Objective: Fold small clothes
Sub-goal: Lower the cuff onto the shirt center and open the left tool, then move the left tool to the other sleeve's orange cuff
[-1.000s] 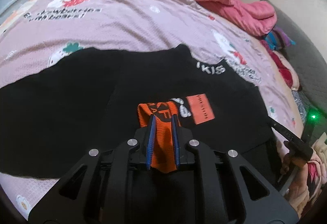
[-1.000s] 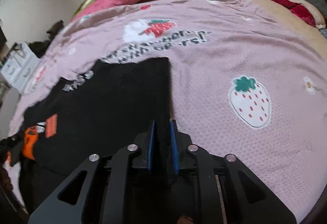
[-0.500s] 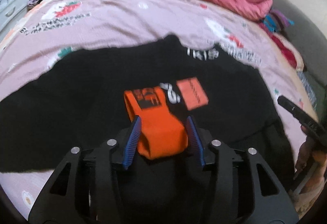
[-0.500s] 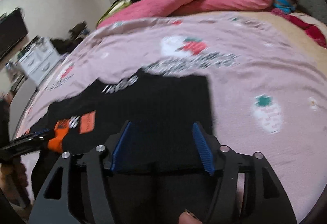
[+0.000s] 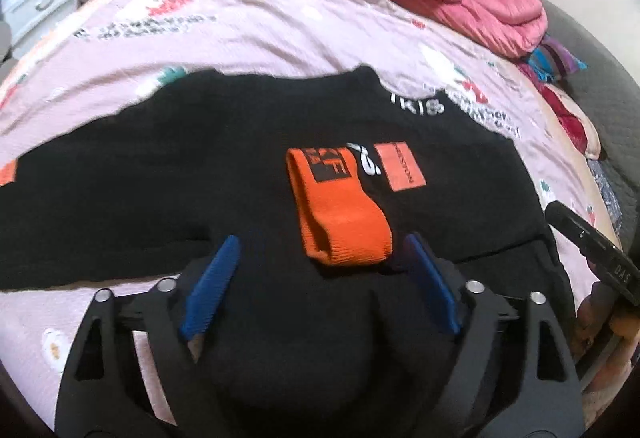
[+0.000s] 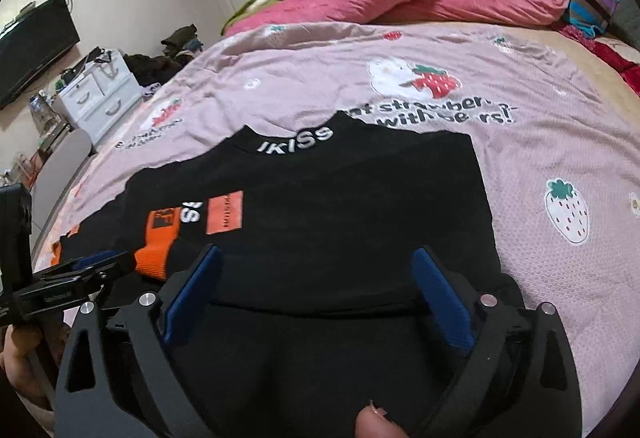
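left gripper [image 5: 320, 258]: jaws wide, just opening, orange cuff [image 5: 340, 210] loose between | right gripper [image 6: 316, 266]: jaws wide, just opening, nothing clamped, over black top [image 6: 340, 198]

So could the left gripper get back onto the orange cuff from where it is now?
Probably yes. The left gripper has just been opening and its jaws stand wide, pads clear of the cloth. The orange cuff lies flat on the black top right ahead, its near end between the fingers, nothing covering it.

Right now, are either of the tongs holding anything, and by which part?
Nothing is held. Both tongs, left and right, have just opened; the orange cuff lies free on the black top.
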A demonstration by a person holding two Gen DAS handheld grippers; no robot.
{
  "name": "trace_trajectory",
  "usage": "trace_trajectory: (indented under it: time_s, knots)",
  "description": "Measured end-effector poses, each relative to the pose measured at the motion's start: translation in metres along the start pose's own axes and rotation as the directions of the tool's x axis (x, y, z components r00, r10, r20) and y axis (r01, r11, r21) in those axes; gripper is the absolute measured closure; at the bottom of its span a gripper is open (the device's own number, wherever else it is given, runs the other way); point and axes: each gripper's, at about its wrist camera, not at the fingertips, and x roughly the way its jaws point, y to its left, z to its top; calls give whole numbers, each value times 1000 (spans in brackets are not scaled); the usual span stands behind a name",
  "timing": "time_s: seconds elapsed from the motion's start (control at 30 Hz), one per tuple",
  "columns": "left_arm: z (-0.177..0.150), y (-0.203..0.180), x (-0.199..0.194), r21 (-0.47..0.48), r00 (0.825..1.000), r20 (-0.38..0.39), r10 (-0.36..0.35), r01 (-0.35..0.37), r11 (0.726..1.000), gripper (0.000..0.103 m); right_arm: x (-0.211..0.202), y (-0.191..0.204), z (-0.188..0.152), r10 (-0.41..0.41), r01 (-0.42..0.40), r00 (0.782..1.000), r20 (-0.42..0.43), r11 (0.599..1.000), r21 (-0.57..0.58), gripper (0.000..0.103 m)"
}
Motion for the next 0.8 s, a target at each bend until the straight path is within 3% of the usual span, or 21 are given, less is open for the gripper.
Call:
trace_trajectory:
  time_s: [0.07, 0.53, 0.8]
  knots:
    - [1, 4, -9, -11, 1000, 22, 13, -13, 1000, 9, -3, 3, 0, 12, -12, 1000, 13, 1000, -3, 5]
    - [1, 40, -51, -86, 979, 127, 157, -147, 985, 9, -14, 40, 0, 50, -46, 997, 57, 996, -77, 4]
    - [-5, 68, -68, -153, 968, 153, 200, -177, 972, 9, -13, 69, -2, 86, -78, 995, 53, 988, -131, 4]
